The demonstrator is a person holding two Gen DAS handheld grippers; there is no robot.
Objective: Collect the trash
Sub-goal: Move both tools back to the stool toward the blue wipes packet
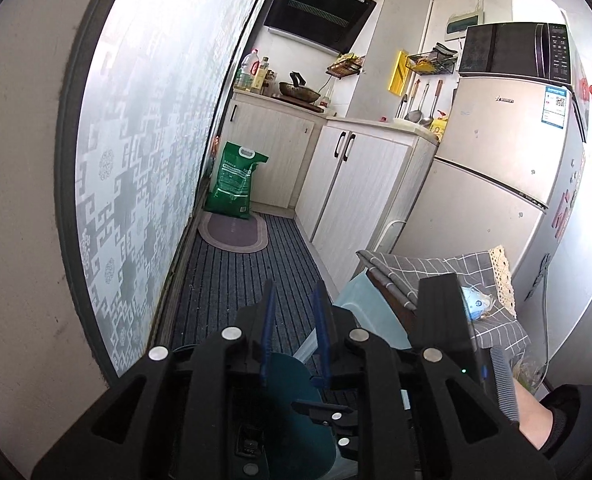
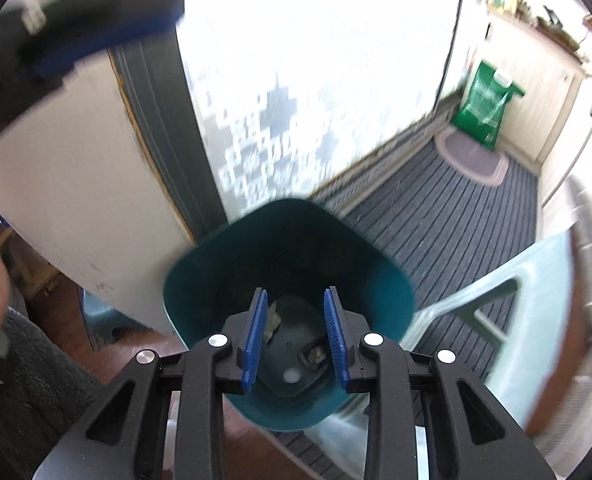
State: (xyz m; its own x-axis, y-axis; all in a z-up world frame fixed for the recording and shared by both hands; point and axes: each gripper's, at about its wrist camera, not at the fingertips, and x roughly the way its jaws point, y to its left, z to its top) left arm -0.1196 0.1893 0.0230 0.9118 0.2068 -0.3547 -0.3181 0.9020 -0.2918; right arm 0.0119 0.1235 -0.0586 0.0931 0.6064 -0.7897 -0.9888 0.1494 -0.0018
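Note:
A dark teal trash bin point(image 2: 379, 296) stands on the floor, seen from above in the right wrist view. Scraps of trash point(image 2: 274, 320) lie at its bottom. My right gripper point(image 2: 296, 300) hangs open and empty over the bin's mouth. My left gripper point(image 1: 296, 292) is open and empty, held above the striped floor mat; the bin point(image 1: 292, 384) shows beneath its jaws. The left gripper also appears blurred at the top left of the right wrist view point(image 2: 96, 12). A crumpled blue and white wrapper point(image 1: 475, 304) lies on the checked cloth to the right.
A pale green plastic stool point(image 2: 495, 276) stands right of the bin. A table with a grey checked cloth point(image 1: 495, 332) is at the right. Beyond are white cabinets point(image 1: 351, 184), a fridge point(image 1: 491, 168), a green sack point(image 1: 234, 184) and a frosted glass door point(image 1: 144, 140).

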